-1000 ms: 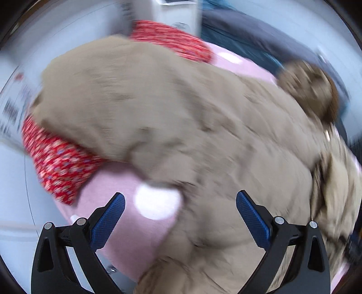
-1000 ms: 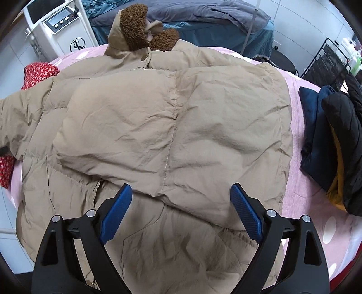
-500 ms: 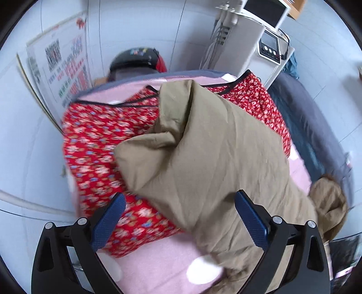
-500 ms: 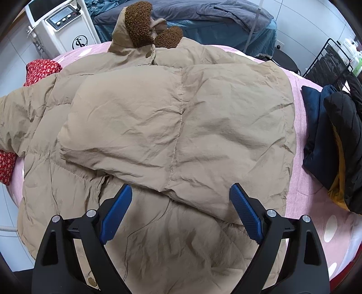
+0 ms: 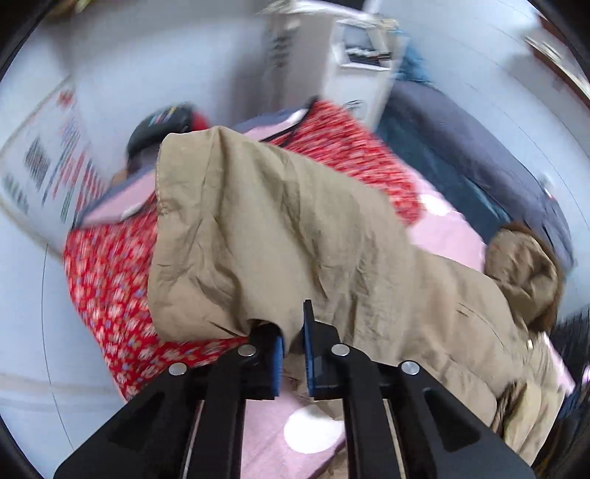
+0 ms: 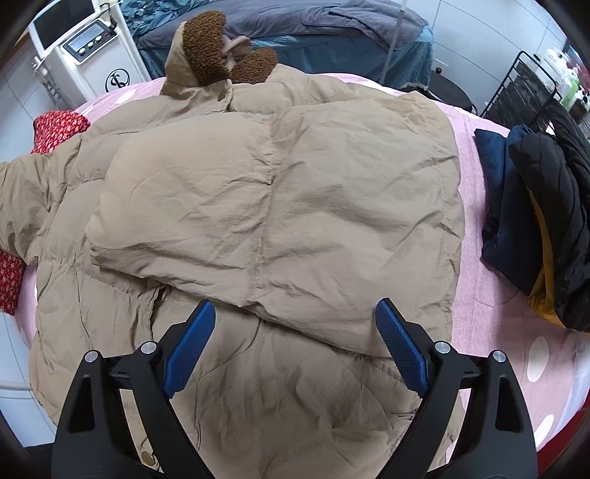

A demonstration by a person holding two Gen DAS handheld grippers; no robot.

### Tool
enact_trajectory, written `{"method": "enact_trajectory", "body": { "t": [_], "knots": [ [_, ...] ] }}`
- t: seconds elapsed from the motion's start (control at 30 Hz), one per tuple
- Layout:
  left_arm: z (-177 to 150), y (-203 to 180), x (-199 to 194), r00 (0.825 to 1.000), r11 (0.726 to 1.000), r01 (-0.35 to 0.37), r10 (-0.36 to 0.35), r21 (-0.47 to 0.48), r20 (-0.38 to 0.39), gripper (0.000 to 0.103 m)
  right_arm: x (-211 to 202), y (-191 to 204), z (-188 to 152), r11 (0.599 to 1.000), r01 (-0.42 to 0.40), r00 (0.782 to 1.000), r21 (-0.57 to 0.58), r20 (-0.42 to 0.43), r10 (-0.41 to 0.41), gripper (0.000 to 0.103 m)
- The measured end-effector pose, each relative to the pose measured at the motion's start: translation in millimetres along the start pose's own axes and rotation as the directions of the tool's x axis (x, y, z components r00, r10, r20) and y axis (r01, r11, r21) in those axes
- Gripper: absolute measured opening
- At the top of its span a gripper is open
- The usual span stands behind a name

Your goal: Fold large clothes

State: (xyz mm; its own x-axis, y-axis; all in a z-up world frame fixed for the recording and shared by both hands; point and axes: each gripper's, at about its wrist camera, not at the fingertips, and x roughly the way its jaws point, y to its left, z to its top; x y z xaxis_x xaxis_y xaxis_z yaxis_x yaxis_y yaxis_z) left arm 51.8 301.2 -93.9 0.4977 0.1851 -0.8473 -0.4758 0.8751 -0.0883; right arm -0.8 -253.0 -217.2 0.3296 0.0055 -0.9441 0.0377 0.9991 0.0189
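A large tan padded jacket (image 6: 273, 206) lies spread on a pink bed cover (image 6: 490, 317), its brown fleece-lined hood (image 6: 217, 51) at the far end and one side folded over its body. In the left wrist view the jacket's sleeve (image 5: 265, 243) stretches out over a red floral cloth (image 5: 107, 291). My left gripper (image 5: 293, 342) is shut on the sleeve's near edge, the fabric pinched between the blue pads. My right gripper (image 6: 295, 344) hovers open above the jacket's lower part, nothing between its fingers.
A pile of dark navy, black and mustard clothes (image 6: 534, 224) lies on the bed's right side. A white machine with a display (image 6: 84, 55) stands at the far left. Beyond is a bed with grey-blue bedding (image 6: 324, 33), and a black wire rack (image 6: 531, 84) at the right.
My left gripper swung out to the sleeve over the red cloth and closed on the sleeve's edge. The right gripper stayed open and barely moved.
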Motion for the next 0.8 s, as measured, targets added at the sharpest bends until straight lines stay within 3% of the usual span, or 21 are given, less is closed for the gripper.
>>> {"method": "enact_trajectory", "body": {
  "t": [0.1,0.27,0.37,0.5,0.53,0.57,0.67,0.73,0.8],
  "knots": [
    [1.1,-38.0,-21.8,0.997,0.993,0.052,-0.057,0.106,0.046,0.005,-0.5,-0.2,0.7,1.0,0.001,1.0,-0.004,0.0,-0.001,0.088],
    [-11.7,-124.1,-48.3,0.971,0.939,0.222,-0.237,0.261,0.029,0.004,-3.3,1.8,3.9,1.0,-0.001,1.0,-0.013,0.01,0.001,0.088],
    [-34.8,-176.2,-54.4,0.939,0.881,0.334,-0.343,0.336,-0.036,0.004,-5.4,0.9,4.5,1.0,0.001,1.0,-0.004,0.021,-0.001,0.088],
    [-73.6,-238.7,-56.3,0.91,0.791,0.404,-0.399,0.46,-0.115,0.0,-7.0,-5.9,2.9,1.0,0.006,1.0,0.022,0.025,-0.006,0.088],
    [-87.5,-254.9,-55.6,0.885,0.751,0.457,-0.437,0.476,-0.16,0.0,-6.8,-8.7,1.9,0.999,0.008,1.0,0.034,0.023,-0.009,0.088],
    [-97.8,-263.6,-54.9,0.875,0.731,0.477,-0.447,0.488,-0.185,0.0,-6.6,-10.9,1.2,0.999,0.009,1.0,0.042,0.02,-0.01,0.088],
    [-141.0,-297.7,-40.3,0.896,0.679,0.443,-0.366,0.586,-0.252,0.0,-4.8,-17.2,-0.6,0.998,0.005,1.0,0.069,0.009,-0.005,0.088],
    [-157.4,-302.0,-35.4,0.888,0.67,0.459,-0.354,0.584,-0.293,0.0,-5.2,-19.2,1.1,0.997,-0.007,1.0,0.081,0.007,0.006,0.088],
    [-165.4,-292.2,-32.7,0.876,0.681,0.481,-0.357,0.552,-0.323,0.001,-8.8,-18.9,7.4,0.996,-0.028,0.999,0.08,0.023,0.026,0.088]
  ]
}}
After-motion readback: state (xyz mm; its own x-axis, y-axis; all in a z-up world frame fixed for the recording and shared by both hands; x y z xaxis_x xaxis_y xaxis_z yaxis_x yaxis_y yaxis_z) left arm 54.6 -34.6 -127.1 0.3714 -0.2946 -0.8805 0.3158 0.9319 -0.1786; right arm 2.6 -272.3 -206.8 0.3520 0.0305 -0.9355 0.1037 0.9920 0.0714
